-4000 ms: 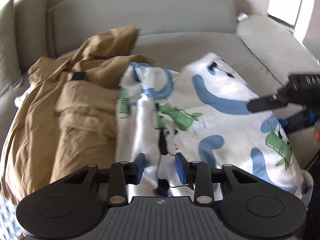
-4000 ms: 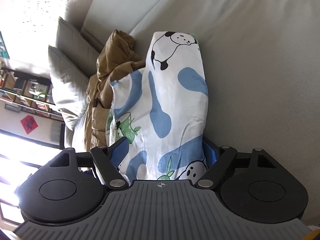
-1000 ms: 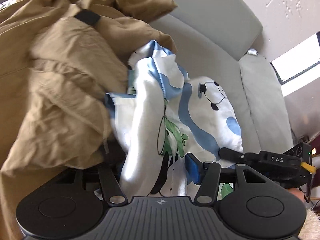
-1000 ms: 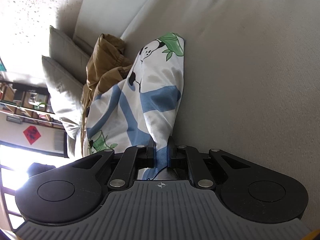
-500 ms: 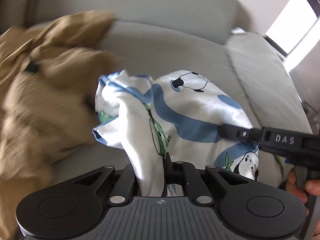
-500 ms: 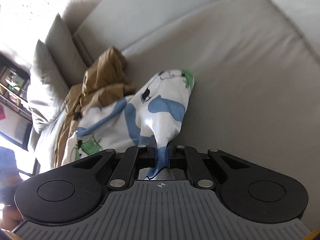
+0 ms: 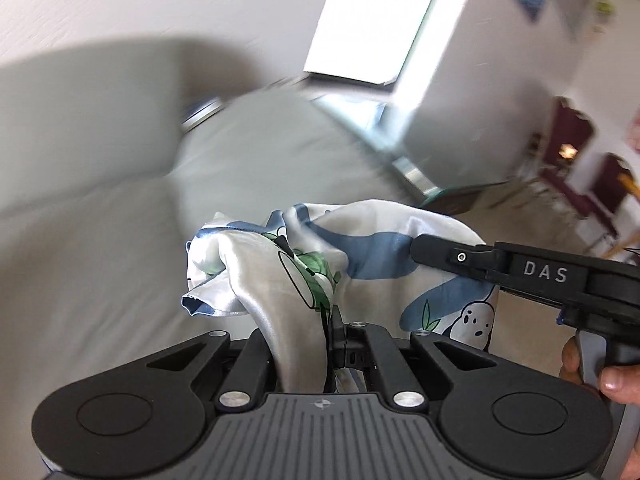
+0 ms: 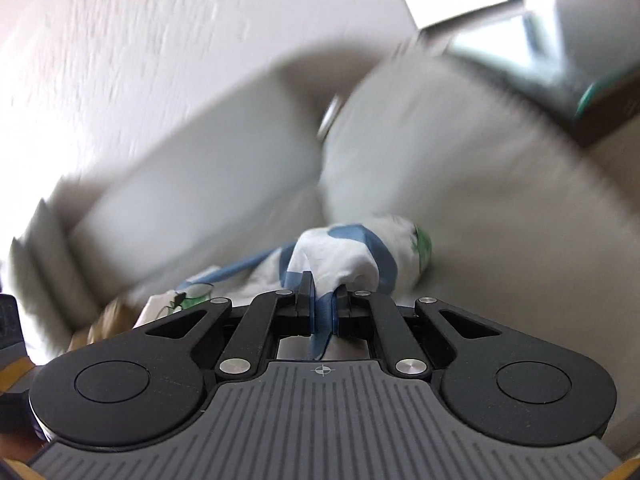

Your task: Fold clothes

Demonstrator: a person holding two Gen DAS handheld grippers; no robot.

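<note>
Two claws grip one garment, and each wrist camera shows its own end of it.

Left wrist view: the left claw (image 7: 326, 334) is clenched on the panda-print garment (image 7: 280, 276), a white satin cloth with blue swirls and green leaves. A thick fold runs down between the fingers and over the left one; the cloth bunches up directly ahead of the tips, hanging clear above the grey sofa (image 7: 100, 240). To the right, the right claw (image 7: 416, 250) reaches in from the side — its black body marked DAS — with its tip against the far right part of the same cloth. A hand (image 7: 592, 364) holds that claw's handle at the right edge. Much of the room behind is blurred.

Right wrist view: the right claw (image 8: 323, 304) is closed tight on a blue-edged fold of the garment (image 8: 344, 256), the pads pressing it from both sides. The rest of the cloth balloons just beyond the fingertips and trails off to the left, toward a tan cloth (image 8: 112, 316) low at the left — the sofa (image 8: 480, 220) lies blurred behind.
</note>
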